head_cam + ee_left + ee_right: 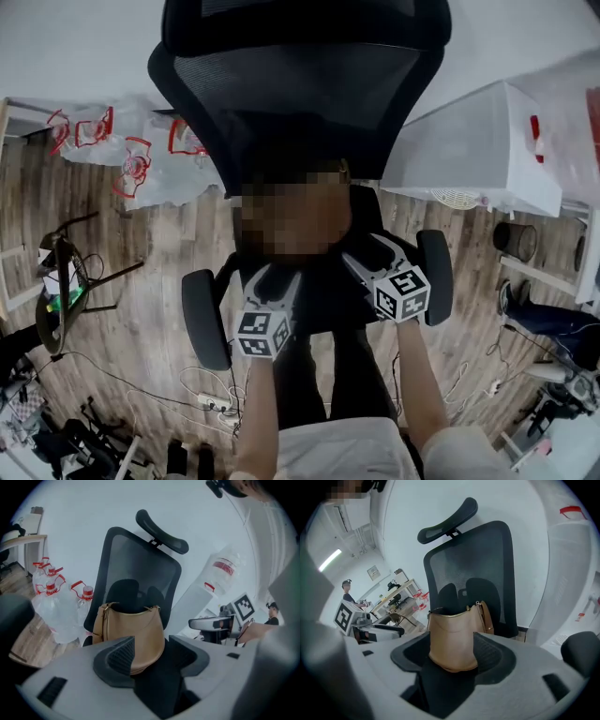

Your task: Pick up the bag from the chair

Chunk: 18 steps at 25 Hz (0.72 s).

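A tan leather bag (pixel 133 627) stands upright on the seat of a black mesh office chair (pixel 300 94), leaning on its backrest. The same bag (pixel 452 637) fills the middle of the right gripper view. In the head view a mosaic patch covers most of it. My left gripper (pixel 275 279) is open at the seat's front left, its jaws pointing at the bag. My right gripper (pixel 375 253) is open at the front right, also facing the bag. Nothing is clamped in either one. I cannot tell whether the jaw tips touch the bag.
The chair's armrests (pixel 204 319) flank both grippers. Wrapped water bottles (pixel 122 150) stand on the wooden floor at the back left. A white box (pixel 478 141) sits at the back right. Cables and a power strip (pixel 211 401) lie near my feet.
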Tool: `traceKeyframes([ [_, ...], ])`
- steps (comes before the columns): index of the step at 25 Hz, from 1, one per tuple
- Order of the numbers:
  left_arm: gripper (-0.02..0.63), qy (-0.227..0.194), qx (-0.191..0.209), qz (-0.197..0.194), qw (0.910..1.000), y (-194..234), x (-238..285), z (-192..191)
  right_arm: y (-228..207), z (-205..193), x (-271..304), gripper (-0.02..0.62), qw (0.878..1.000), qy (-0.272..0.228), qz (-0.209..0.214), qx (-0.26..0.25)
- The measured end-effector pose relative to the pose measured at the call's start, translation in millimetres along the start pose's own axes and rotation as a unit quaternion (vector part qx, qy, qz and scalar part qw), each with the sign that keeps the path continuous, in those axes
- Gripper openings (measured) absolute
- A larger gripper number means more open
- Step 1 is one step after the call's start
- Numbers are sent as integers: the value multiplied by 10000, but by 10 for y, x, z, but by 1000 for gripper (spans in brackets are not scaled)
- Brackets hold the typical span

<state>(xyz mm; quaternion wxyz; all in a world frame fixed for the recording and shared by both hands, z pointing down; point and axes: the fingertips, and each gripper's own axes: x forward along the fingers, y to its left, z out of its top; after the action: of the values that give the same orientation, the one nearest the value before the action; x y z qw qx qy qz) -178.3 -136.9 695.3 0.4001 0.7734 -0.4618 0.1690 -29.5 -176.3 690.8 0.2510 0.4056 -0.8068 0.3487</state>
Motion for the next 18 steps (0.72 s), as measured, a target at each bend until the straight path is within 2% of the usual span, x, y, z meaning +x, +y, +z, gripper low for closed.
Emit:
traceKeyframes([
  [5, 222, -80, -223, 520, 9984, 408, 419, -112, -274, -100, 272, 281, 9999, -14, 140, 73],
  [10, 224, -417, -459, 978, 9933, 762, 619, -38, -471, -225, 535, 253, 9999, 50, 145, 74],
  [18, 224, -338, -467, 1217, 9909, 1121, 849, -223, -697, -346, 925, 258, 9996, 146, 176, 140],
])
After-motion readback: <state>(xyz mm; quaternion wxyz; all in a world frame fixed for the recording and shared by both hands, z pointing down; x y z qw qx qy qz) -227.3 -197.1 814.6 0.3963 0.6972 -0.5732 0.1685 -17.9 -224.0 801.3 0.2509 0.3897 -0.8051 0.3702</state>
